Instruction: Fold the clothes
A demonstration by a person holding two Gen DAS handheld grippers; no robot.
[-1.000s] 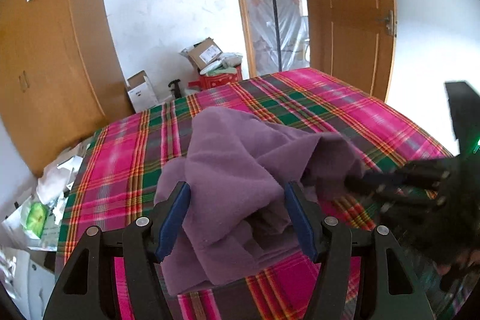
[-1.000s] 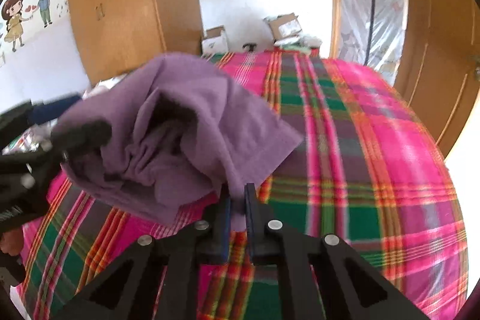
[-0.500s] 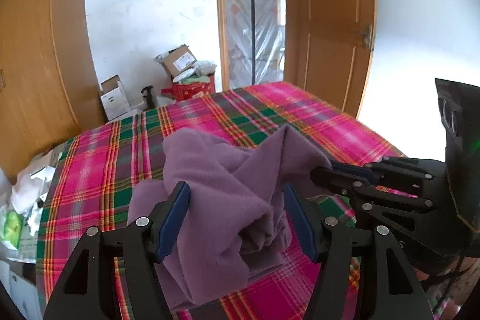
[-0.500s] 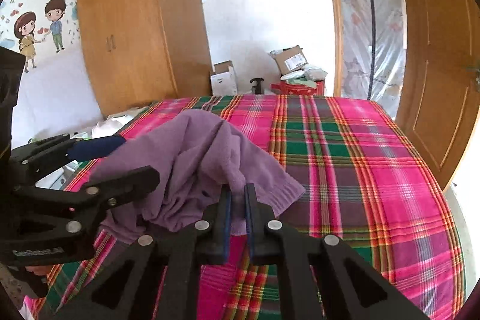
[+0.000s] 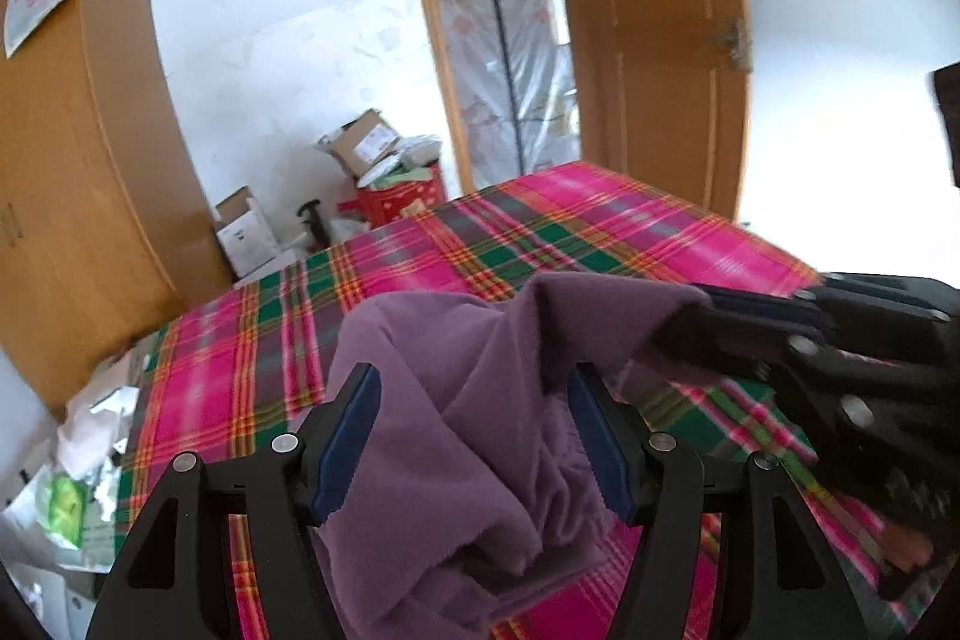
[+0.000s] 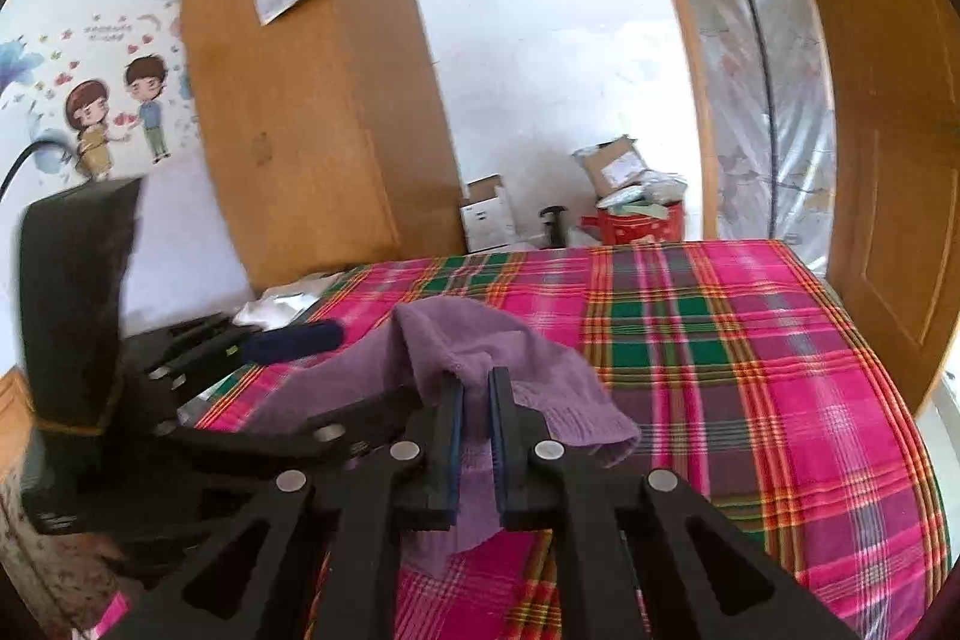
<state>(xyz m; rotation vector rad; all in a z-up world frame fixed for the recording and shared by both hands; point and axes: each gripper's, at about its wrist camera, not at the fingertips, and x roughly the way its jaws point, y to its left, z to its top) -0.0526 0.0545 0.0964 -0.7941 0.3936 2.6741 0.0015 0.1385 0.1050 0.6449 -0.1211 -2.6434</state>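
Plaid bed (image 6: 750,370) under everything. Purple garment (image 5: 480,412) bunched at near left, lifted clear of it, probably to shake it out for folding. Right gripper (image 6: 474,388) clamped on one edge; left gripper (image 5: 474,436) spread wide, cloth between, not pinched.

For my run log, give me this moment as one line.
task: fold clothes | right hand-held gripper: shut on purple garment | left hand-held gripper: open around garment | garment: bunched over plaid bed
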